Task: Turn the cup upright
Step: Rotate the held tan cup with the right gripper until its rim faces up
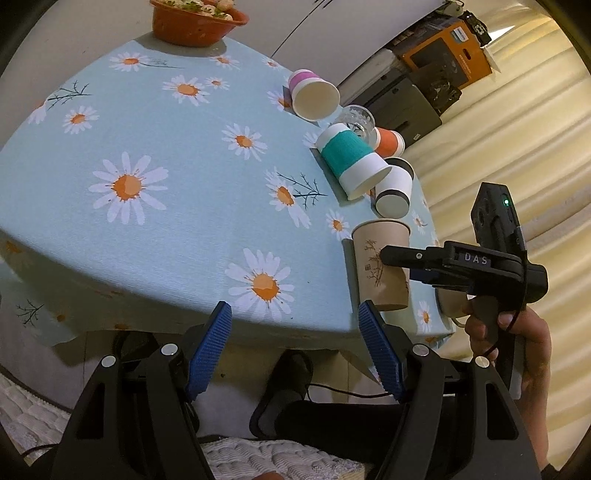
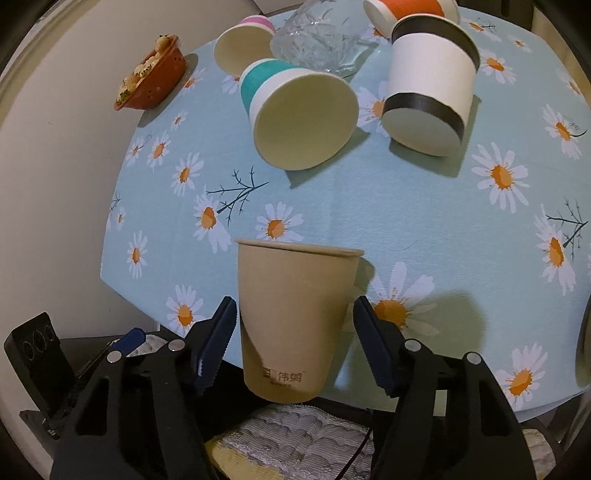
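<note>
A tan paper cup [image 2: 295, 321] stands upright, mouth up, at the near edge of the daisy tablecloth [image 2: 424, 206]. It also shows in the left wrist view [image 1: 382, 267]. My right gripper [image 2: 295, 332] is open, its blue pads on either side of the cup with a gap on each side. In the left wrist view the right gripper [image 1: 397, 264] reaches to the cup from the right. My left gripper [image 1: 295, 347] is open and empty, below the table's front edge, left of the cup.
Behind the tan cup lie a teal-banded cup [image 2: 299, 114], a black-banded cup [image 2: 428, 92], a pink cup [image 2: 242, 44], an orange cup [image 2: 410, 11] and a glass [image 2: 317, 37]. A red bowl of food [image 2: 151, 79] stands at the far left.
</note>
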`<state>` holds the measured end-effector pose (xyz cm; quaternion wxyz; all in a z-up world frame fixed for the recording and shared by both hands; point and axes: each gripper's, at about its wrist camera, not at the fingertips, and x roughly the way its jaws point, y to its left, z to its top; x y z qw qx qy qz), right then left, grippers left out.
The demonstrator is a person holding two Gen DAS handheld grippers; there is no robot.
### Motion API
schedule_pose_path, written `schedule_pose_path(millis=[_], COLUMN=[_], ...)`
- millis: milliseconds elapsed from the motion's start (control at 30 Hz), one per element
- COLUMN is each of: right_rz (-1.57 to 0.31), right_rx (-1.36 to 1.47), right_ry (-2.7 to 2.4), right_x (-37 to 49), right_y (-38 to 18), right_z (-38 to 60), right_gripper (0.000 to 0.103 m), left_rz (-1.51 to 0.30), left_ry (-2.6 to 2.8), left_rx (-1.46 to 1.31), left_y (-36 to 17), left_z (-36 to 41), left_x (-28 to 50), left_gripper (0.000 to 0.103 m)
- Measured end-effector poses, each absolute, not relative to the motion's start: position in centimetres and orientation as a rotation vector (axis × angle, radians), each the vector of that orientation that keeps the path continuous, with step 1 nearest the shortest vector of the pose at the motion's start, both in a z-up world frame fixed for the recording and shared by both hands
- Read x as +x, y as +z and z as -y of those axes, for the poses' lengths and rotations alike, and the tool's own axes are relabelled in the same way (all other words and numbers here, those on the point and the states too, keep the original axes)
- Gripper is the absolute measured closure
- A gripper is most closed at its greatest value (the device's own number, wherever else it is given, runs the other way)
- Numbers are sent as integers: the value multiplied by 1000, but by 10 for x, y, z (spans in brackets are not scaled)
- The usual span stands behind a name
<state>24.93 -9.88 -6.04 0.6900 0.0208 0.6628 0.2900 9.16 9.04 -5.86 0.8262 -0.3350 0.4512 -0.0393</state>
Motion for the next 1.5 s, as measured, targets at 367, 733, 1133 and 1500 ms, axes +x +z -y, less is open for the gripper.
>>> schedule_pose_path(millis=[367, 733, 1133, 1500], right_rz=[-1468, -1258, -852, -604], right_rx=[23, -23, -29, -20], right_ry=[672, 710, 707, 606], right_x=[247, 219, 171, 143], right_y=[-54, -16, 24, 30], right_z=[91, 98, 114, 121], right_gripper=[43, 43, 43, 43], left_rz=[-943, -881, -809, -795], left_ry=[-89, -113, -127, -115], left_rx=[-734, -804, -869, -888], left_y=[-60, -58, -54, -55], left_z=[-95, -105, -114, -117], left_x=[88, 81, 74, 73], left_gripper=[34, 34, 34, 30])
